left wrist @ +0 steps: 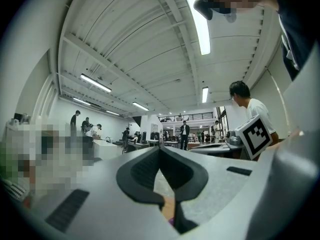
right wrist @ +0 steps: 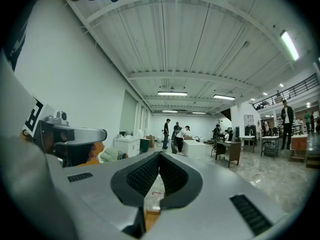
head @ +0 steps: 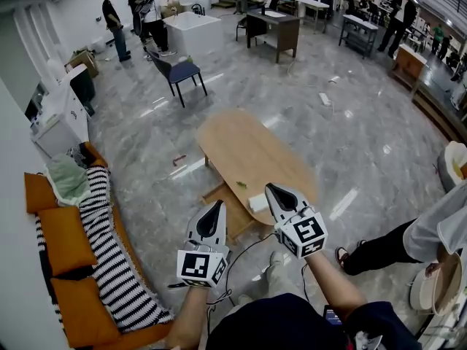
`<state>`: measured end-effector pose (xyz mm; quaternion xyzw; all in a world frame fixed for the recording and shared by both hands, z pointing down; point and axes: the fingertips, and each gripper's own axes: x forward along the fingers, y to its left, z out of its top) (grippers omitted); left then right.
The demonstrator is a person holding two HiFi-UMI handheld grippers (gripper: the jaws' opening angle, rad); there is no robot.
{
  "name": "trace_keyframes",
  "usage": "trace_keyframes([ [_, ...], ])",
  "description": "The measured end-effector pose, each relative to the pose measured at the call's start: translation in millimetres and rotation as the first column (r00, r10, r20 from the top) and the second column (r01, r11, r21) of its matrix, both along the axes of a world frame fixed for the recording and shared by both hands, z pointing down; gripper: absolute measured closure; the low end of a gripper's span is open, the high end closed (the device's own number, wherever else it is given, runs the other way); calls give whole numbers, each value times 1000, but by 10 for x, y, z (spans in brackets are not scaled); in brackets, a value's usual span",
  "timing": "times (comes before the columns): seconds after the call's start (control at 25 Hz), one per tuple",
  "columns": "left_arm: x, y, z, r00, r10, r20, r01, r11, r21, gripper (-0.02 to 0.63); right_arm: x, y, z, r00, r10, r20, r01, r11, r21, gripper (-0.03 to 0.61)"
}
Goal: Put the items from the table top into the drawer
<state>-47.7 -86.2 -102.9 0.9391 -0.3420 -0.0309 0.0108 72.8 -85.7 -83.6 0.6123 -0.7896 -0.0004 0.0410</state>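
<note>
An oval wooden table (head: 244, 148) stands on the marble floor ahead of me. Near its close end lie a small green item (head: 240, 185) and a white flat item (head: 257, 202). Below that end a wooden drawer (head: 237, 221) sticks out open. My left gripper (head: 217, 205) hovers shut and empty over the drawer's left side. My right gripper (head: 270, 187) is shut and empty above the table's near edge, beside the white item. In the left gripper view the jaws (left wrist: 160, 150) meet with nothing between them; the same holds in the right gripper view (right wrist: 160, 156).
A sofa (head: 87, 268) with orange cushions and a striped blanket runs along the left wall. A blue chair (head: 181, 71) stands beyond the table. A seated person's leg (head: 379, 246) reaches in from the right. Several people and desks are far back.
</note>
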Motion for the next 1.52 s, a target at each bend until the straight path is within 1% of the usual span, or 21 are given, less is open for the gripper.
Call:
trace_keyframes([
  [0.48, 587, -542, 78, 999, -33, -5, 33, 999, -9, 609, 564, -625, 68, 999, -43, -2, 43, 999, -7, 561],
  [0.68, 765, -697, 72, 999, -43, -28, 43, 999, 15, 611, 743, -849, 147, 997, -73, 13, 74, 997, -18, 561],
  [0.8, 854, -815, 99, 997, -57, -50, 57, 998, 14, 611, 819, -968, 245, 996, -90, 17, 91, 996, -22, 561],
  [0.88, 944, -876, 139, 997, -57, -46, 58, 998, 13, 609, 894, -1032, 309, 995, -94, 21, 95, 995, -28, 561],
  [1.04, 1058, -952, 294, 999, -30, -33, 31, 999, 9, 610, 976, -1098, 414, 996, -85, 26, 85, 996, -26, 561],
  [1.32, 1081, -944, 668, 999, 28, -23, -28, 1000, -2, 610, 1034, -1086, 719, 999, -38, 25, 39, 999, -20, 561],
  [1.52, 1024, -967, 941, 999, 49, -18, -49, 999, -3, 609, 937, -1046, 949, 1000, -29, 10, 29, 1000, -12, 561],
])
